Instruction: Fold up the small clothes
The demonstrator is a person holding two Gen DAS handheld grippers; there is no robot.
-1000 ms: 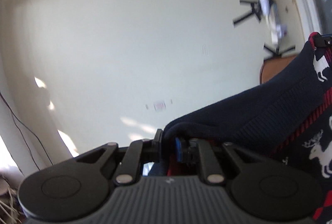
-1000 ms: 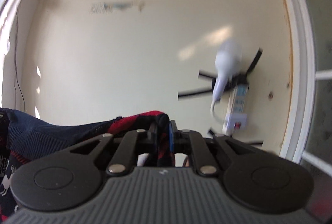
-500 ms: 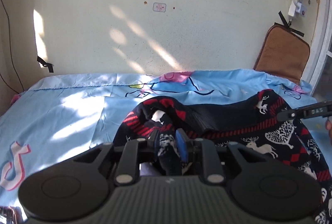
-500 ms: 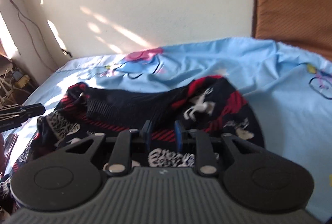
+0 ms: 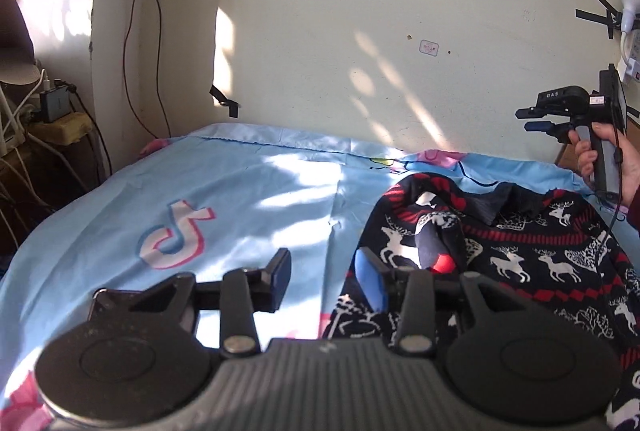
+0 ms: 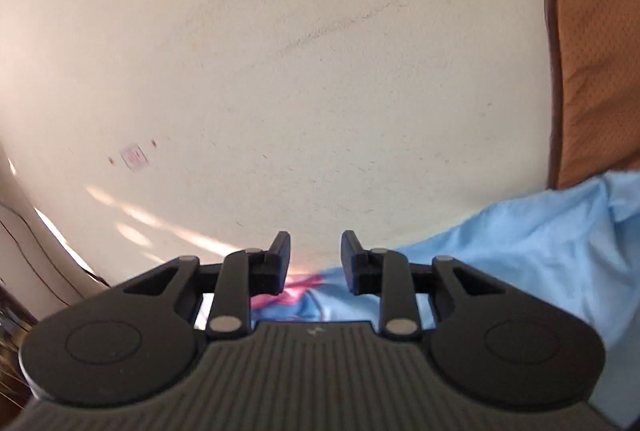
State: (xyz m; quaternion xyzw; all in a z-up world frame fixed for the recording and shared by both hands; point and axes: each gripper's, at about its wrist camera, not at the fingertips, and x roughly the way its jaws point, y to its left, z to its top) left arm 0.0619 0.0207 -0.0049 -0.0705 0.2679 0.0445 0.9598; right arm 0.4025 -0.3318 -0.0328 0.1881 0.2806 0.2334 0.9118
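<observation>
Both jaws spread, empty: left gripper [image 5: 326, 271] beside the rumpled navy reindeer-pattern knit sweater [image 5: 520, 251] on the light-blue bed sheet [image 5: 240, 191]; right gripper [image 6: 315, 255] faces wall. Risk: regrasp bunches several layers.

Sun patches fall on a cream wall [image 5: 360, 11] and blue sheet [image 5: 200, 191]. A brown cushion [image 6: 596, 63], perhaps, leans against it.

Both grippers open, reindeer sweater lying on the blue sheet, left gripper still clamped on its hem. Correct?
Not quite. The left gripper is open and grips nothing, as the left wrist view shows. The rest holds: the right gripper is open, and the reindeer sweater lies on the blue sheet.
</observation>
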